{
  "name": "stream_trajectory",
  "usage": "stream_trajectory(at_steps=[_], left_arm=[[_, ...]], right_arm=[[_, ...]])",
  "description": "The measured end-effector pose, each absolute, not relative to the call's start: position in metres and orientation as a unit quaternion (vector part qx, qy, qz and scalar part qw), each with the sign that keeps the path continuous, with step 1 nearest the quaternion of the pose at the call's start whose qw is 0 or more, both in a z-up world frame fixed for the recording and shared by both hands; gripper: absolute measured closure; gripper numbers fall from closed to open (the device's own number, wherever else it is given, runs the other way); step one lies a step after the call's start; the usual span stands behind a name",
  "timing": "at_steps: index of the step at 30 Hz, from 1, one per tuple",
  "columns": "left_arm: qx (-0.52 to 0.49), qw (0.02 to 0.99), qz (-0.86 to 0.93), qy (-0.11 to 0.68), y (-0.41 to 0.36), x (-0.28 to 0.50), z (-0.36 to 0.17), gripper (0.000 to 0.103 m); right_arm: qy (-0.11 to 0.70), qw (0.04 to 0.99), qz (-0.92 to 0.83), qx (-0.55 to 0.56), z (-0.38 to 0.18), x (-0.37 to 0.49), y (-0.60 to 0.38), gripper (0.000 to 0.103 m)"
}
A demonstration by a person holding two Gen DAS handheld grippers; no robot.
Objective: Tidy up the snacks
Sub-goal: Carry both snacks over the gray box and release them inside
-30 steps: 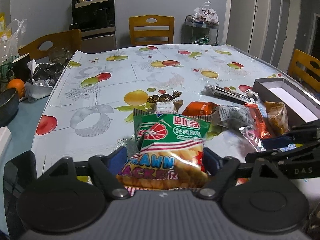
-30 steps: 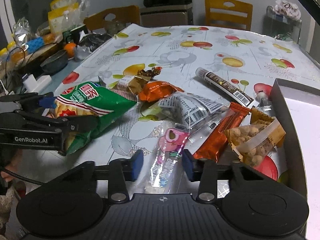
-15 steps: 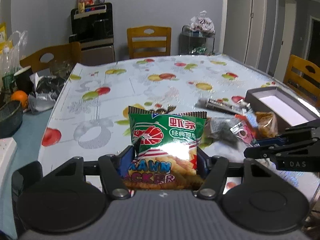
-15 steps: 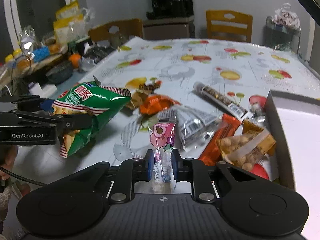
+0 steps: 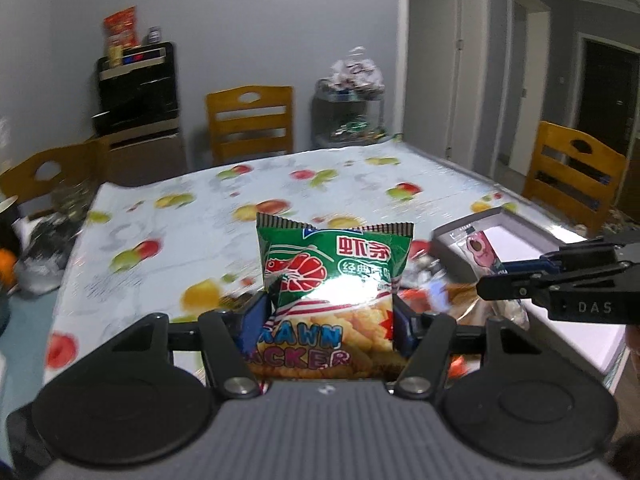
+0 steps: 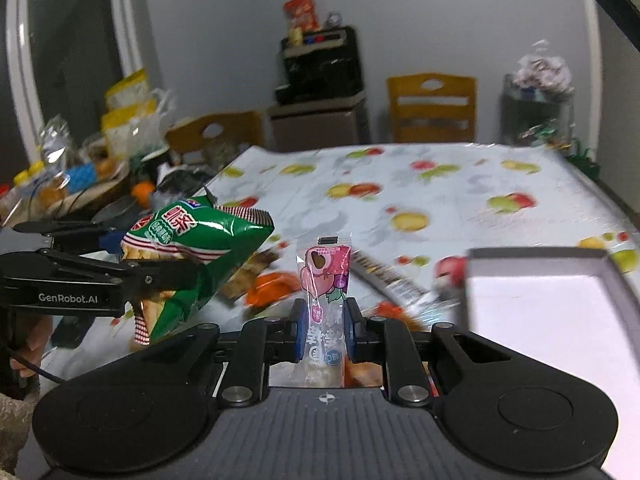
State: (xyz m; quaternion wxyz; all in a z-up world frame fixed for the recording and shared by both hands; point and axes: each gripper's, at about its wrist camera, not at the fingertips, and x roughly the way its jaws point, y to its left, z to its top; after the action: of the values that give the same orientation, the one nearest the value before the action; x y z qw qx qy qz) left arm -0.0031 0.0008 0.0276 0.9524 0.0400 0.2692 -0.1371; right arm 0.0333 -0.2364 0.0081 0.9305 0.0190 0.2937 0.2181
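glossy puffy cracker bag, slim clear pink sachet

Green prawn-cracker bag, pink candy packet, fruit-patterned tablecloth.

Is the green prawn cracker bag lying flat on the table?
No: the prawn cracker bag is clamped in the left gripper, hanging clear above the table.

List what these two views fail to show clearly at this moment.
- Left wrist view: loose snacks on the table, blurred, partly behind the prawn cracker bag.
- Left wrist view: grey box, crossed by the right claw.
- Right wrist view: box cut off by the edge.
- Pink packet: print too small.
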Motion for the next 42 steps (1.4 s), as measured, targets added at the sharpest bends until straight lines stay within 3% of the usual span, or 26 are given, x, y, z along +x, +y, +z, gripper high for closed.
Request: stream_trajectory(at_steps=[11,24,42], left_arm=[[0.068,0.936,-0.223,0.264,-0.124,0.047,0.043,0.042],[0.135,0.904,-0.279,0.294,-0.264,0.124,0.009,0.042],[0.149,0.887,-0.284,0.333,-0.316,0.178,-0.044,0.042]], right_arm=[[0.298,0.947,0.120,0.033,-0.002,0.056,-0.329,0.082],[0.333,0.940,0.053,0.049,-0.042,0.076,-0.401,0.082],[0.371,0.927,0.045,0.043,-0.062,0.099,-0.416,0.080]])
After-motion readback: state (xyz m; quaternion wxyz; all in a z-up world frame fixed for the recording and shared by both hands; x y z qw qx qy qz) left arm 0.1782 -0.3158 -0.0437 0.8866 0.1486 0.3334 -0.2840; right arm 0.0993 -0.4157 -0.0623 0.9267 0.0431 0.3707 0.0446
